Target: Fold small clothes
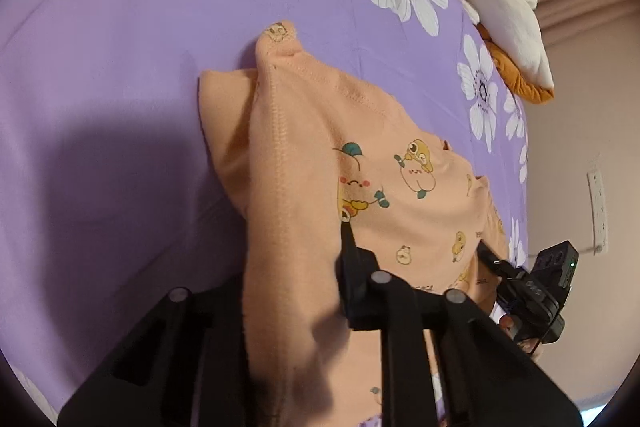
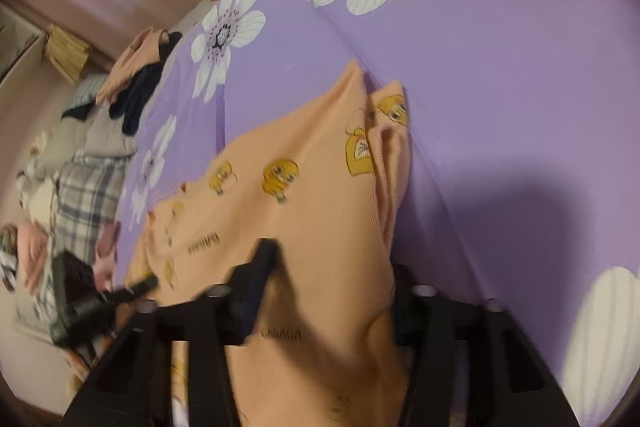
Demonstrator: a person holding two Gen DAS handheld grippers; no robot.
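A small peach garment with cartoon prints (image 1: 320, 131) hangs over the purple flowered bedsheet (image 1: 120, 67). My left gripper (image 1: 296, 267) is shut on one edge of it; the cloth drapes over and hides one finger. My right gripper (image 2: 324, 287) is shut on the other edge of the same garment (image 2: 312, 195); only one of its fingers (image 2: 260, 267) shows. The right gripper shows in the left wrist view (image 1: 492, 259), and the left gripper in the right wrist view (image 2: 140, 285). The garment's far end rests on the sheet.
A white and orange plush toy (image 1: 500, 7) lies at the bed's far edge. A pile of other clothes (image 2: 100, 147), plaid, dark and peach, lies beside the bed (image 2: 480, 67). A pink wall with a socket (image 1: 596, 211) is to the right.
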